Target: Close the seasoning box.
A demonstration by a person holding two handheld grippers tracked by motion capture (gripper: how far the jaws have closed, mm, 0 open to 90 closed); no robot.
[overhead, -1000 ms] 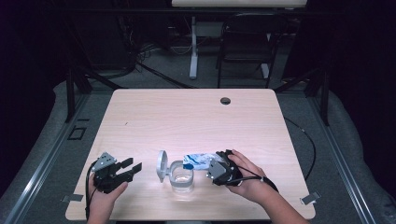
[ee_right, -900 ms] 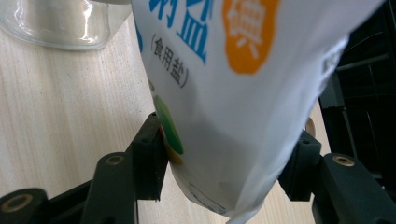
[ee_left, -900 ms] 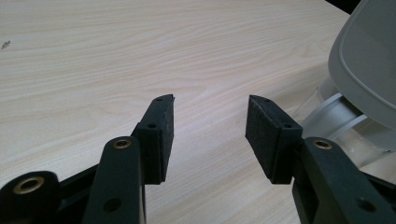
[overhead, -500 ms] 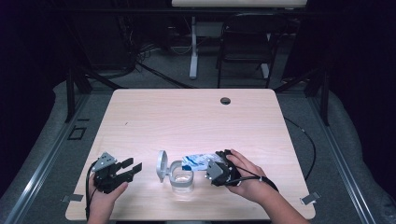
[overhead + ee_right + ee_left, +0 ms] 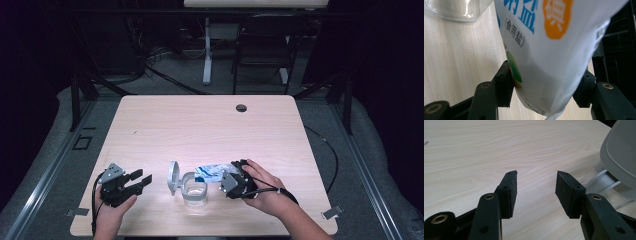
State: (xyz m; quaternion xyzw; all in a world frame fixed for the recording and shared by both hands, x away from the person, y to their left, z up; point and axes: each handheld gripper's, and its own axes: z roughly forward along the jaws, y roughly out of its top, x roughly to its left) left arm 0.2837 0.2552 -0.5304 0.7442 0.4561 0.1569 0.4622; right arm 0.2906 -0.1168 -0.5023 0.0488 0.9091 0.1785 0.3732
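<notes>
A clear square container [image 5: 194,190] stands near the table's front edge, its grey lid [image 5: 173,177] swung open to the left. My right gripper [image 5: 231,176] is shut on a white salt bag [image 5: 212,172] with blue print. It holds the bag tipped toward the container's right rim. In the right gripper view both pads clamp the bag [image 5: 549,50], and the container [image 5: 456,8] sits at the top left. My left gripper [image 5: 141,181] rests open on the table left of the lid. The left gripper view has bare wood between the jaws and the lid [image 5: 621,152] at the right.
The light wooden table [image 5: 200,125] has a dark round grommet [image 5: 241,107] near its far edge. A cable runs off the right side to the floor. A chair and desk legs stand in the dark beyond the table.
</notes>
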